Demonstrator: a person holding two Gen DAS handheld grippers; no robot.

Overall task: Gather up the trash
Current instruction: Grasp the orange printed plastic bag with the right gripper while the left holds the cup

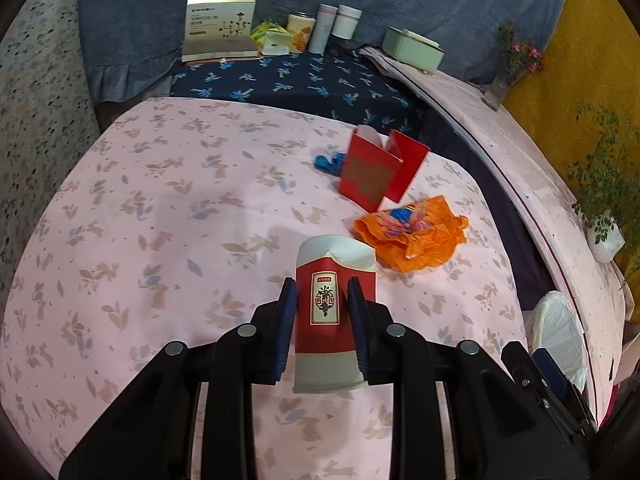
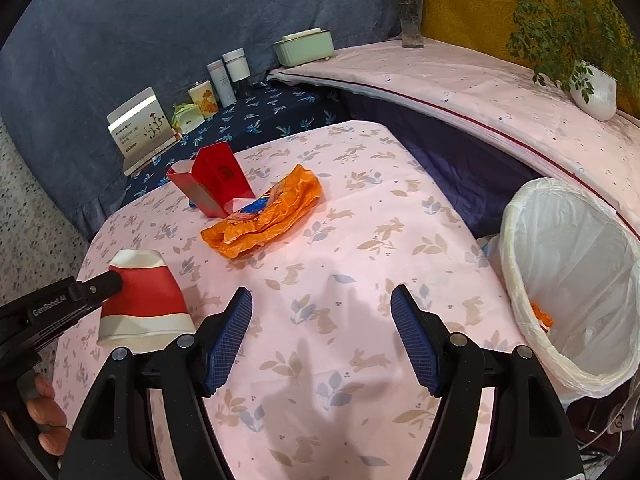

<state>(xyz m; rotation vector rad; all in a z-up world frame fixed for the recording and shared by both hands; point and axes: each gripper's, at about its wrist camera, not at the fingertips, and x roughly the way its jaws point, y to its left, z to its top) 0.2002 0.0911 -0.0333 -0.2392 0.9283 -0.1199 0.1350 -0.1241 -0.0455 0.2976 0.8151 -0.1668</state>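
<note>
Left gripper (image 1: pixel 322 312) fingers nearest the lens, clamped on a red-and-white paper cup (image 1: pixel 334 312); pads press its two sides. Cup's long axis runs straight away from the fingers, crumpled white rim pointing forward, base toward the wrist, held just above the cloth.

Surface: counter under a pink rabbit-print tablecloth (image 2: pixel 360 240). Behind it a navy floral cloth and blue drape; a long pale ledge (image 2: pixel 480 92) runs along the right, yellow wall behind.

White-lined trash bin (image 2: pixel 572 280) stands at the counter's right edge, an orange scrap inside.

Right gripper (image 2: pixel 322 332) fingers spread wide, gripping nothing, hovering over bare cloth; the held cup (image 2: pixel 144 304) shows to its left.

Remaining on the counter, well ahead of both grippers: open red carton (image 1: pixel 376 168), upright; crumpled orange plastic bag (image 1: pixel 412 236) just in front of it; small blue wad (image 1: pixel 330 162) beside the carton's far side.
</note>
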